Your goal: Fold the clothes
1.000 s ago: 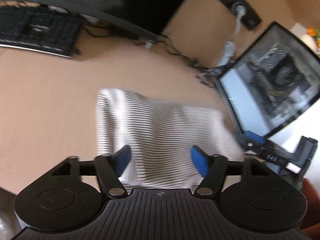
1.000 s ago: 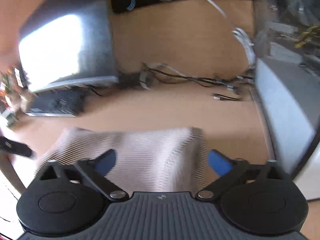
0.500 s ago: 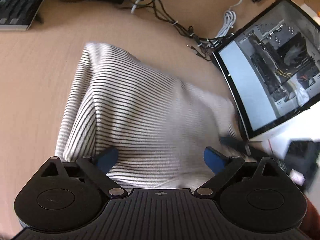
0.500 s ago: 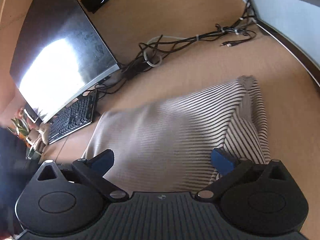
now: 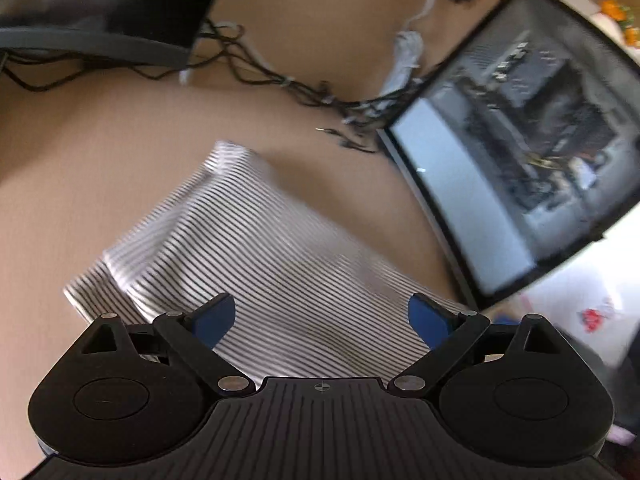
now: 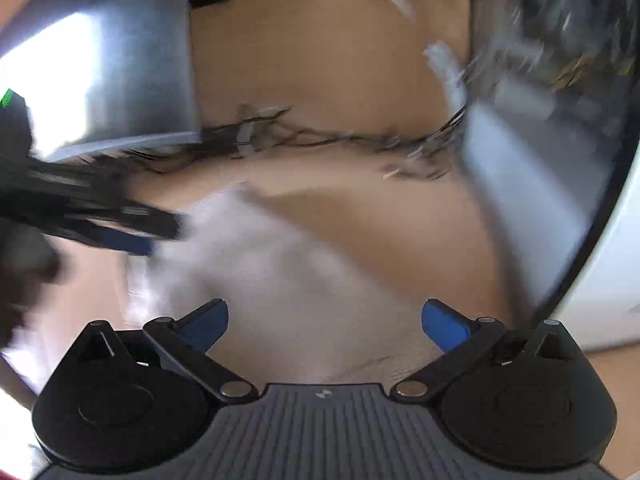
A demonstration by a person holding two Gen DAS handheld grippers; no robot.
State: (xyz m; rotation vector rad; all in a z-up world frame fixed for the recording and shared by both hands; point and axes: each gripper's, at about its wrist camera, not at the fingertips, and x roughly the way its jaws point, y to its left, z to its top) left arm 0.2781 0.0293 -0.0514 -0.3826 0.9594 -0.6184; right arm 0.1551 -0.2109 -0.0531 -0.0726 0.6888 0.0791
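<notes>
Hovering both tools spread, left tool (image 5: 320, 316) and right tool (image 6: 324, 320), over folded striped shirt (image 5: 256, 248) on desk (image 5: 80, 160), 12 o'clock, gripping nothing, probably lining up next fold.

Tan wooden desk (image 5: 100, 168) underfoot of everything, lit brightly from one side. Dark monitor (image 5: 100, 0) at the back left, glare across its screen in the right wrist view. Tangle of black cables (image 5: 280, 80) along the rear edge. Glass-sided computer case (image 5: 520, 140) standing at the right, white cable (image 5: 408, 44) beside it.
</notes>
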